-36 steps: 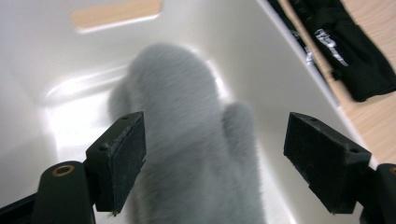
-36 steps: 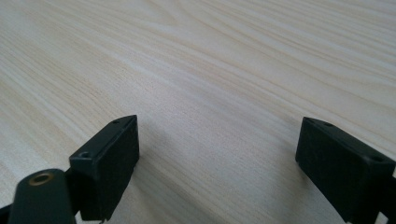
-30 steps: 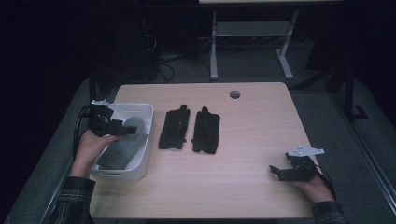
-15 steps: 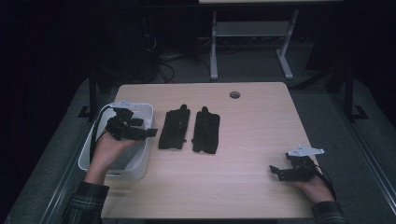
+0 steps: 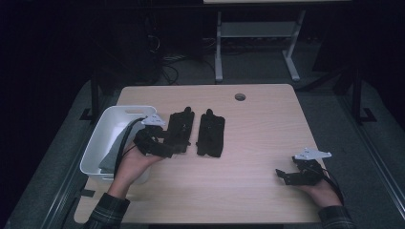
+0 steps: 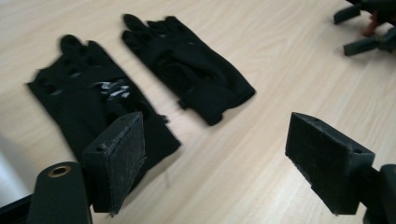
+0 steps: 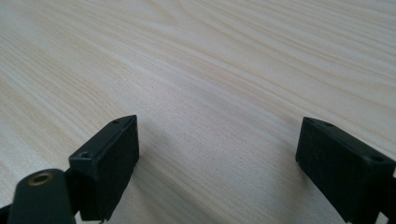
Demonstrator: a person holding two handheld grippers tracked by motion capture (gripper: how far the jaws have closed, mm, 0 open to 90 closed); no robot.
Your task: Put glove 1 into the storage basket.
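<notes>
High view: two black gloves lie flat, side by side, on the left-centre of a pale wood-grain table [image 5: 267,143]. The left glove [image 5: 179,131] and the right glove [image 5: 211,134] are narrowly apart, fingers pointing toward the far edge, cuffs toward the person. Fabric is matte and soft-looking; the left glove carries a pale printed mark on its back, seen in the left gripper view [image 6: 112,88].

Left gripper [image 5: 165,149] sits over the cuff end of the left glove, jaws spread wide, nothing between them; the pads [image 6: 119,161] are square, black and rough-faced. Whether a pad touches the cloth cannot be told.

A white plastic bin [image 5: 110,126] with rounded corners stands at the table's left edge, just beside the left glove, with grey material inside.

Right gripper [image 5: 286,175] rests low near the right front corner, well apart from the gloves, jaws wide and empty over bare wood [image 7: 210,84]. Broad bare tabletop lies between the gloves and that gripper. A round hole [image 5: 240,97] sits near the far edge.
</notes>
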